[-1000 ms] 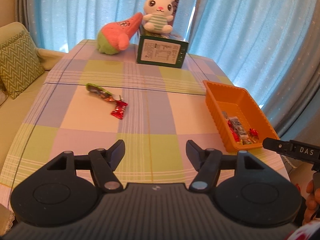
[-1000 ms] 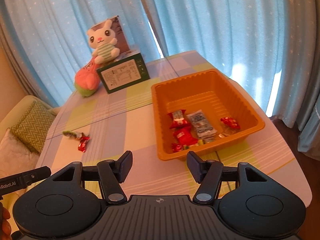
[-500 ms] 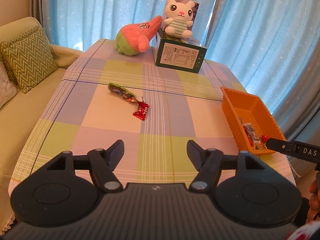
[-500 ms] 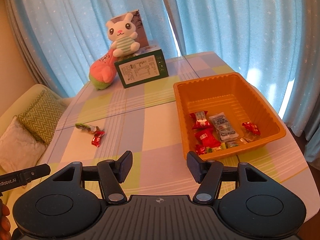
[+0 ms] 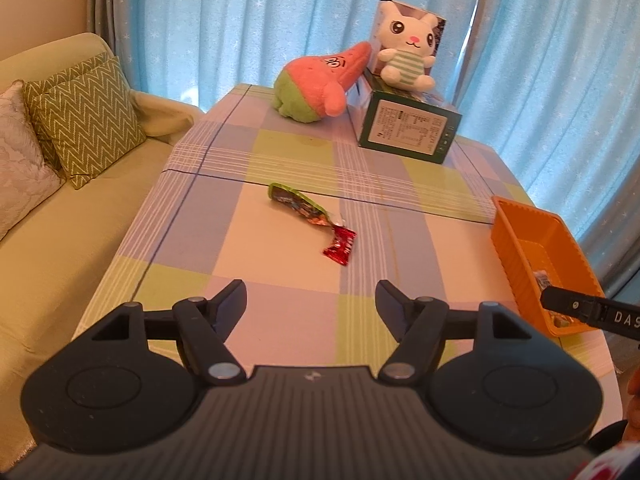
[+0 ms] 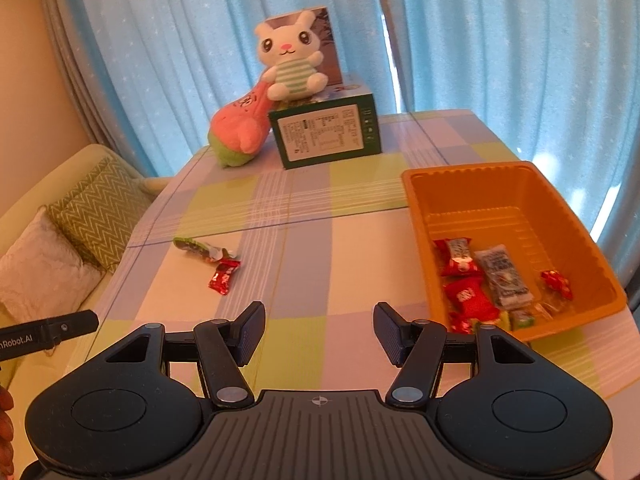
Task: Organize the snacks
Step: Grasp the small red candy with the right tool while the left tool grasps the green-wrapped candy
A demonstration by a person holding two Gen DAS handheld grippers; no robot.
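Far left: pale green sofa point(image 5: 60, 240) with zigzag green cushion point(image 5: 86, 118) and a whitish cushion point(image 6: 44, 268) beside it.

On the checked tablecloth point(image 5: 280, 264), towards the middle: green snack wrapper point(image 5: 298, 202) lying flat, its crimped end touching or just beside a red candy point(image 5: 340, 246). Both well apart from the bin.

Low in the left wrist view: left gripper point(image 5: 311, 294), fingers spread wide, nothing between them, hovering above the near edge of the cloth and aimed roughly at the two loose snacks.

At the far end of the table: pink and green plush point(image 5: 320, 82) leaning against a green box point(image 5: 408, 132), with a white bunny plush point(image 5: 406, 54) seated on top of that box.

Low in the right wrist view: right gripper point(image 6: 319, 330), likewise wide open and holding nothing, above the cloth just left of the bin.

Right side: orange bin point(image 6: 464, 188) on the table near its right edge, holding several wrapped snacks point(image 6: 476, 276) clustered at its near end, red ones and a grey packet among them.

Behind everything: blue curtains point(image 6: 500, 40).
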